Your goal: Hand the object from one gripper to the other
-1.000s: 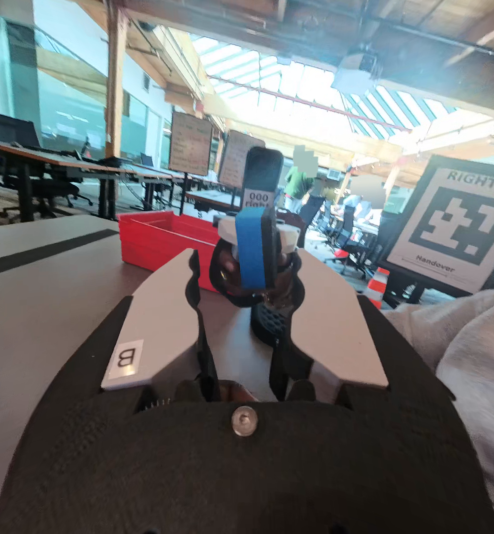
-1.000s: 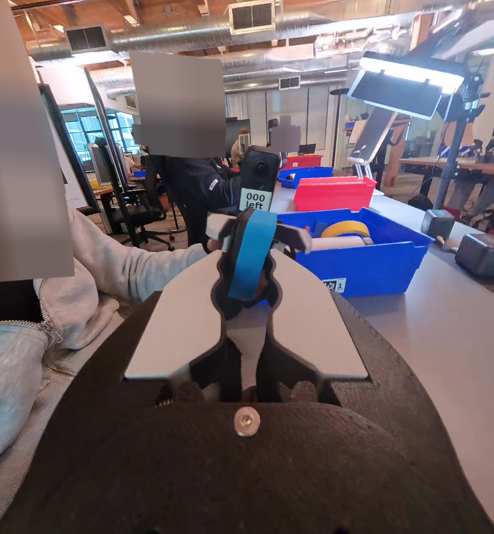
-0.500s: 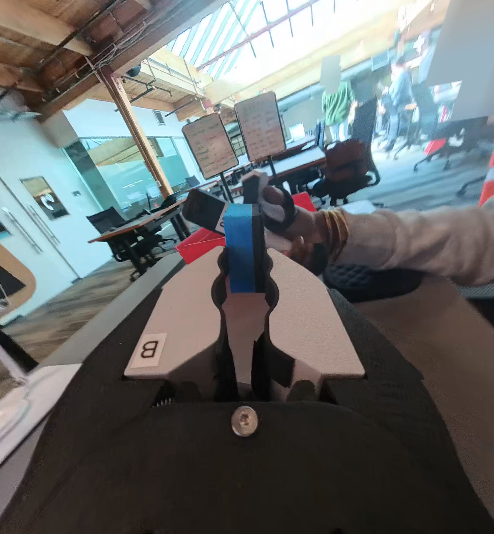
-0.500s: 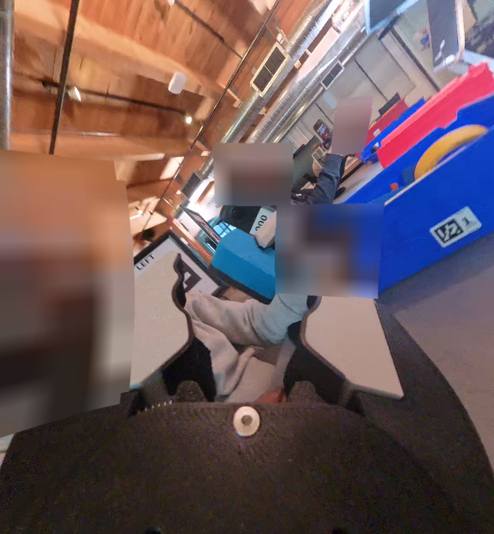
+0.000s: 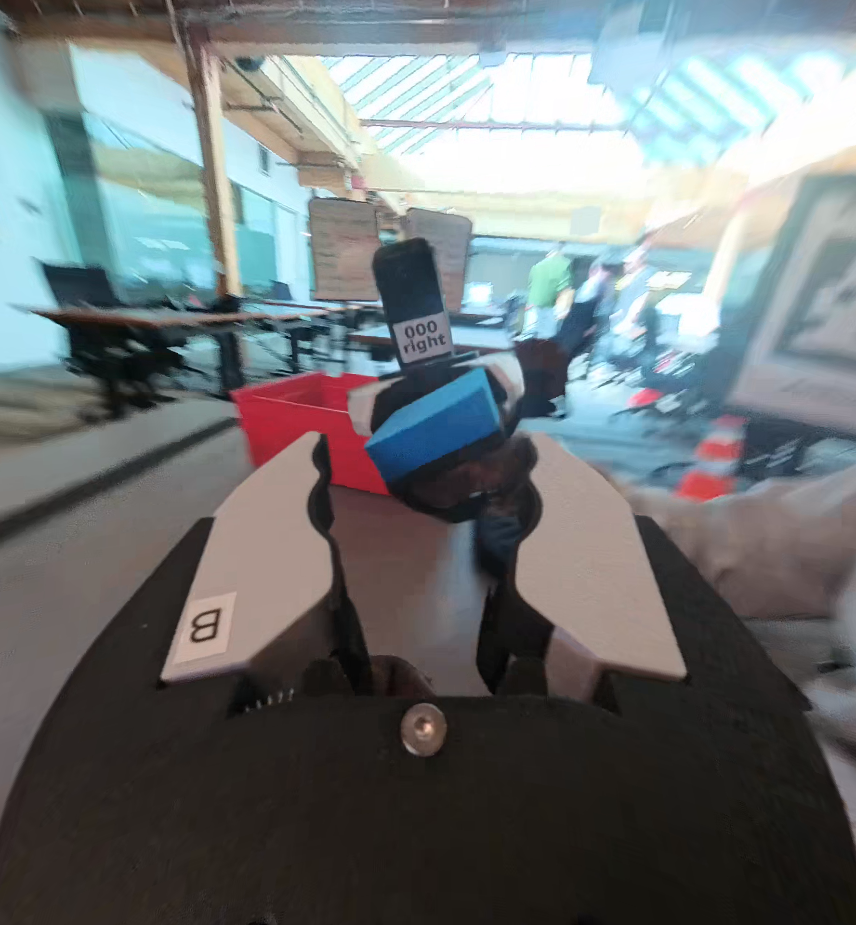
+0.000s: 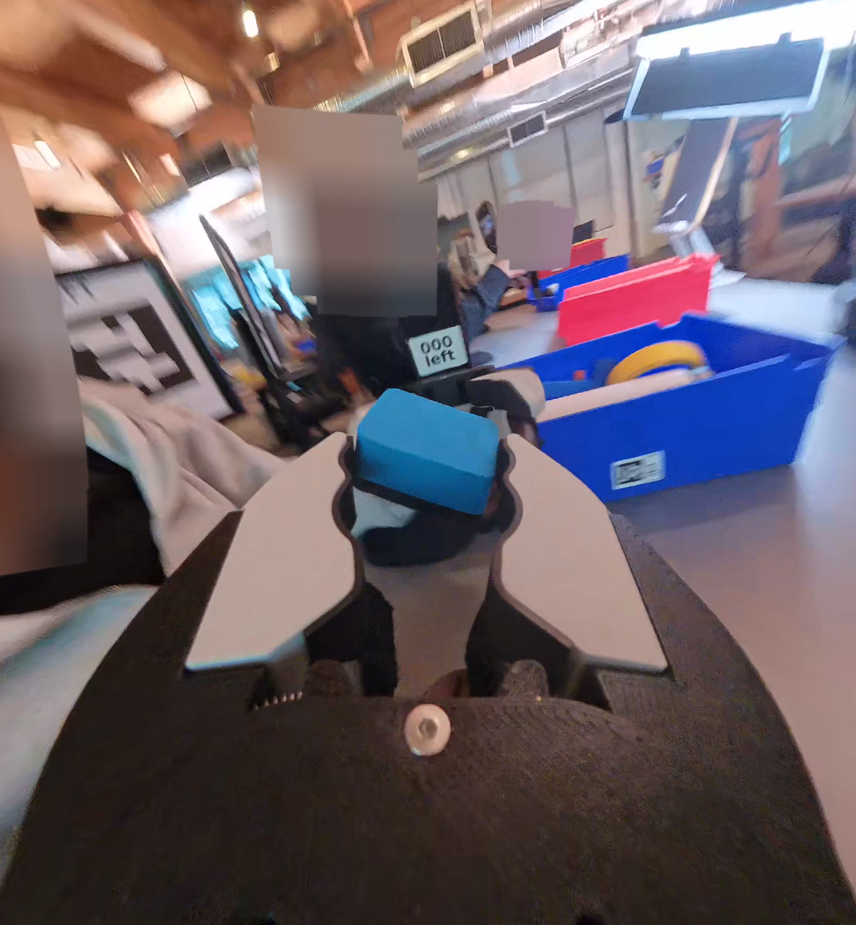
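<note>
A blue rectangular block [image 6: 426,460] sits tilted between the fingertips of my right gripper [image 6: 426,445], which is shut on it across its width. In the left wrist view the same block [image 5: 436,425] hangs just beyond my left gripper [image 5: 426,445], whose jaws are spread wide and do not touch it. The right gripper's white fingers [image 5: 360,408] clamp the block there, with its black camera body [image 5: 410,300] above. The left gripper [image 6: 466,390] shows just behind the block in the right wrist view. Both views are motion-blurred.
A red bin [image 5: 295,415] stands on the grey table [image 5: 65,575] ahead of the left gripper. A blue bin [image 6: 691,435] with a yellow tape roll [image 6: 656,360] and a red bin [image 6: 636,300] stand to the right. A grey sleeve [image 5: 766,525] lies at the right. My left and right fingertips are right by each other.
Half a second ago my left gripper was shut on the block and the right was open and apart. Now the right gripper is shut on the block and the left has opened.
</note>
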The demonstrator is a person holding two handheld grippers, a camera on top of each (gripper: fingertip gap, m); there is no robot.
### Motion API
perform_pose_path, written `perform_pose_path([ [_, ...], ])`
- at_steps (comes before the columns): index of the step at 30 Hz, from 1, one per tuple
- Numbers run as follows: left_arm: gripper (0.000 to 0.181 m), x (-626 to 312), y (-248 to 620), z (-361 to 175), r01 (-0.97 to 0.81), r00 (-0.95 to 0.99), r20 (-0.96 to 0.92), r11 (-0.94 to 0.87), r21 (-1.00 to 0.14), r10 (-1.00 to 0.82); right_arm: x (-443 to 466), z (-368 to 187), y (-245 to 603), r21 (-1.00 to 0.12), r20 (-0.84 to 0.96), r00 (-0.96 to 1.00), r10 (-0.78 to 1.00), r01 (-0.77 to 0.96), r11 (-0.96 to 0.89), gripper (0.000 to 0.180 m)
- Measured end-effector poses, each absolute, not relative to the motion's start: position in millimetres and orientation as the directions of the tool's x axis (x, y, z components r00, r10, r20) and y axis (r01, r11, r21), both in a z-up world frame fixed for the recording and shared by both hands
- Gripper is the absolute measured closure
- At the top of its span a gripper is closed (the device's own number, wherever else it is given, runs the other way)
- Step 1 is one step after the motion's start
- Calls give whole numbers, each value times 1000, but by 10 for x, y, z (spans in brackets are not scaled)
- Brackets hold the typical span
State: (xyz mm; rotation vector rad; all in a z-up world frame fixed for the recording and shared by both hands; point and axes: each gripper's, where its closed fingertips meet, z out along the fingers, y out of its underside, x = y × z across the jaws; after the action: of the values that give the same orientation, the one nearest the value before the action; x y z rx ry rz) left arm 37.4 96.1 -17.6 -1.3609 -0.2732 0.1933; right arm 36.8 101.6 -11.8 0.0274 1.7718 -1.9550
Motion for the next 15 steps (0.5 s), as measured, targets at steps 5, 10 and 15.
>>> perform_pose_path([
  [5,100,506,1034,-195,257,956,282,231,-938,85,530,-87,988,-998,12,-966,-258,5,-66,125],
  [10,118,525,1030,-189,130,974,164,203,-970,156,550,-104,987,-998,14,-961,-275,3,-61,125],
  [15,127,574,1042,-205,136,980,160,189,-973,115,571,-129,965,-998,42,-962,-270,-30,-48,125],
])
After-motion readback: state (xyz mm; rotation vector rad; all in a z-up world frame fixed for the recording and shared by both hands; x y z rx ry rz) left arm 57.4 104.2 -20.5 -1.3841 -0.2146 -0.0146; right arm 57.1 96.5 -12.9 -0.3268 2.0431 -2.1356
